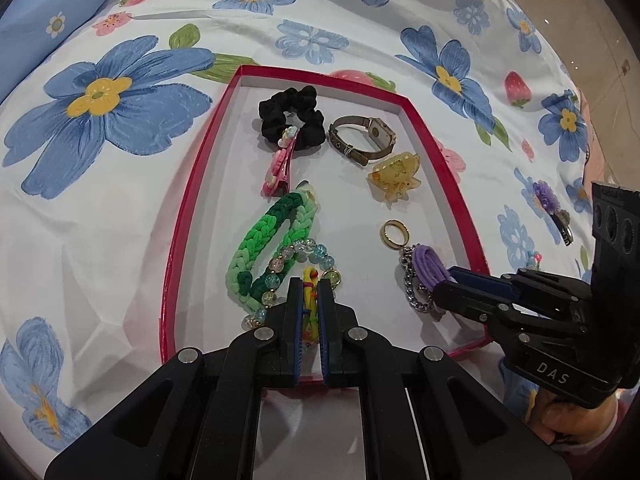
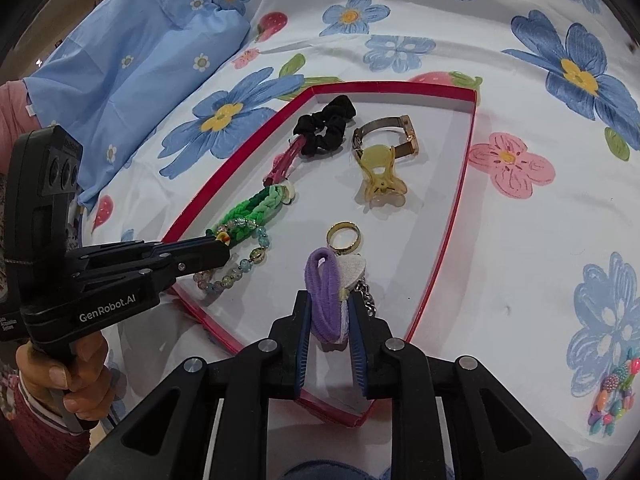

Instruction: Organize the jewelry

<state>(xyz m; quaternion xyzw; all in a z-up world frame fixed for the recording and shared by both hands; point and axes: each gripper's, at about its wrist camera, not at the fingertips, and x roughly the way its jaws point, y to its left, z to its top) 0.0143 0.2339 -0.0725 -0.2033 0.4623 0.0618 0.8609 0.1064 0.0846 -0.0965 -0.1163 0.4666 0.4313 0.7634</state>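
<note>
Left wrist view looks down on a red tray [image 1: 188,208] with a white floor, lying on a bed sheet [image 1: 120,128] printed with blue flowers and strawberries. The left tool [image 1: 310,292] is clenched on a yellow band [image 1: 310,304] with red and green threads, just inside the tray's near edge, beside a bead bracelet [image 1: 288,256] that overlaps a green braided band [image 1: 260,248]. Farther back lie a pink flower clip [image 1: 280,168], its far end on a black scrunchie [image 1: 292,116], then a watch [image 1: 364,136] and a yellow claw clip [image 1: 394,176] just in front of it. A gold ring [image 1: 394,233] sits near the tray's right side, next to a steel chain [image 1: 416,288]. Right wrist view shows the right tool [image 2: 330,310] with a purple hair tie [image 2: 324,292] and a white pad [image 2: 352,272] between its jaws; both pads seem to touch the bundle, though how firmly they press I cannot tell for certain. The bundle sits low over the tray floor just before the ring. A hand [image 2: 76,368] grips the left tool's handle at the left edge. Outside the tray, on the sheet at far right, lies a cluster of coloured beads [image 2: 614,396]. A blue pillow [image 2: 132,52] rests at the upper left.
</note>
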